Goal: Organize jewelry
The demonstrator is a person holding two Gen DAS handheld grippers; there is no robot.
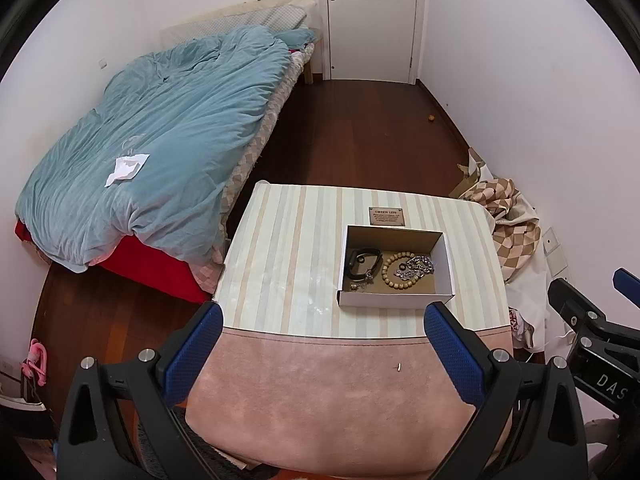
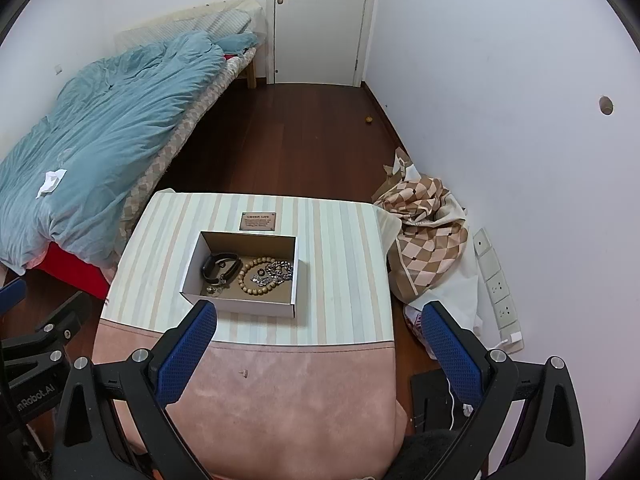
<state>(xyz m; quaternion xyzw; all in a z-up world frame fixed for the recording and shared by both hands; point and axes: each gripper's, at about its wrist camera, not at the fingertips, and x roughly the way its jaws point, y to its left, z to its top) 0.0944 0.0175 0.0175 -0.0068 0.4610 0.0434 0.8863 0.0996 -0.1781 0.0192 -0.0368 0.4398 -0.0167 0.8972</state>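
A white cardboard box (image 1: 396,300) (image 2: 236,306) stands on the striped table. Inside lie a black band (image 1: 362,262) (image 2: 220,264), a wooden bead bracelet (image 1: 394,274) (image 2: 256,278), a silver chain (image 1: 418,268) (image 2: 280,270), and a small metal piece (image 1: 356,286) (image 2: 211,290). A tiny stud (image 1: 399,367) (image 2: 243,373) lies on the pink cloth near me. My left gripper (image 1: 324,320) is open and empty, held above the table's near side. My right gripper (image 2: 320,320) is open and empty, just short of the box.
A small brown plaque (image 1: 388,216) (image 2: 258,221) lies behind the box. A bed with a teal duvet (image 1: 160,140) is on the left. Checkered fabric (image 2: 428,236) is piled on the floor at the right wall. A closed door (image 1: 372,16) is at the back.
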